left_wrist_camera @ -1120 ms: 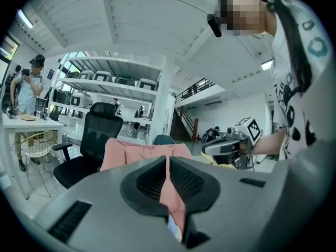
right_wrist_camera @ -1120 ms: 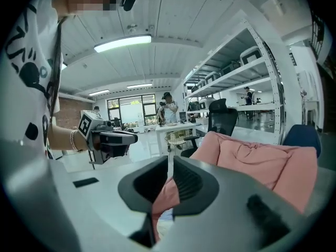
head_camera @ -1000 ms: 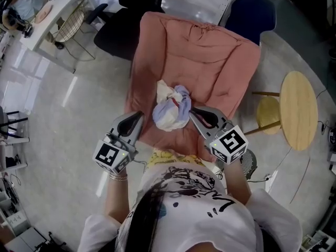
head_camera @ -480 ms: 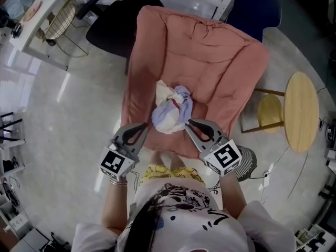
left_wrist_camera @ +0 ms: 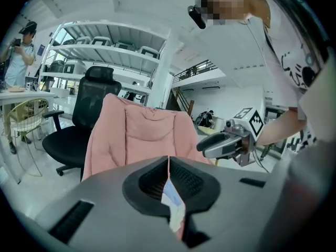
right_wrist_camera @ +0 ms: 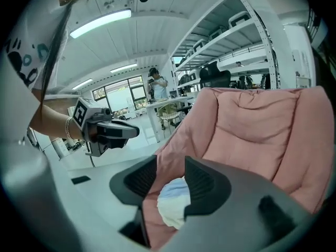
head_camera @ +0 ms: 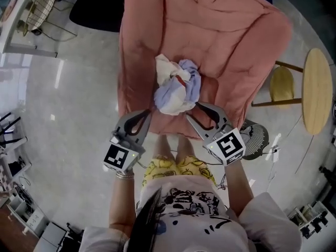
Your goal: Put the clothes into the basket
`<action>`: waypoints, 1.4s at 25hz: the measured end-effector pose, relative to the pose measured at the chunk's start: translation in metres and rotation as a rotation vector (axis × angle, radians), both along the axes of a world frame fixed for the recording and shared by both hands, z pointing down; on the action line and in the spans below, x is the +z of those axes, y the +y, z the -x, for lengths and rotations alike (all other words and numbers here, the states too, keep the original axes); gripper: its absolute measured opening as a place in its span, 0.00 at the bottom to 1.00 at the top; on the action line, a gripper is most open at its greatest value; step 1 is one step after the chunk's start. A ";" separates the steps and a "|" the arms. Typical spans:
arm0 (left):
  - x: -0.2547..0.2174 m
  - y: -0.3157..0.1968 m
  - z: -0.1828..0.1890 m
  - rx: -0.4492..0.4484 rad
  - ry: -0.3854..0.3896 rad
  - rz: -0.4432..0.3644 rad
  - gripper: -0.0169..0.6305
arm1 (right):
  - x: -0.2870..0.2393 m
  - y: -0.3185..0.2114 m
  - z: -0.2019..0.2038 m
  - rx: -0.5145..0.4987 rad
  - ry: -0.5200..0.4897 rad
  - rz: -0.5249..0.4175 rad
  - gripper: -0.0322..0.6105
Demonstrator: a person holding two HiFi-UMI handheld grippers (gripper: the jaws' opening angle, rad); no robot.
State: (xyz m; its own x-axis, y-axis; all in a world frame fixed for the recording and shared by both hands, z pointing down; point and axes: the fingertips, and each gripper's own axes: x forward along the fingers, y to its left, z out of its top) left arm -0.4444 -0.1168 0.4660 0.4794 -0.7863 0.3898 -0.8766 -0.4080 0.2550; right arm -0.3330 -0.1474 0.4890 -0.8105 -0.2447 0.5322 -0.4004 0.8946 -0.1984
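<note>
The left gripper (head_camera: 149, 112) hung at the front edge of the pink padded chair (head_camera: 220, 35), its jaws closed on nothing. The bundle of clothes (head_camera: 177, 85) lay on the chair's seat, not yet lifted. The right gripper (head_camera: 193, 111) had just been opening its jaws, which stood around the bundle without pressing it. No basket showed.

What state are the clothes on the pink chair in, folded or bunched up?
Bunched up. The clothes lie in a crumpled heap on the pink chair, white and pale blue cloth twisted together, with no flat layers.
</note>
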 end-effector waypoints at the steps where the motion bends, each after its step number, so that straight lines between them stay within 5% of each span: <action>1: 0.008 0.000 0.001 -0.005 0.006 0.006 0.05 | 0.009 0.000 0.000 0.011 0.005 0.007 0.29; 24: 0.170 -0.002 -0.004 -0.138 0.038 0.131 0.05 | 0.245 0.003 0.007 0.211 0.082 0.343 0.45; 35: 0.198 -0.002 -0.014 -0.169 0.072 0.147 0.05 | 0.328 -0.011 0.011 0.197 0.206 0.369 0.46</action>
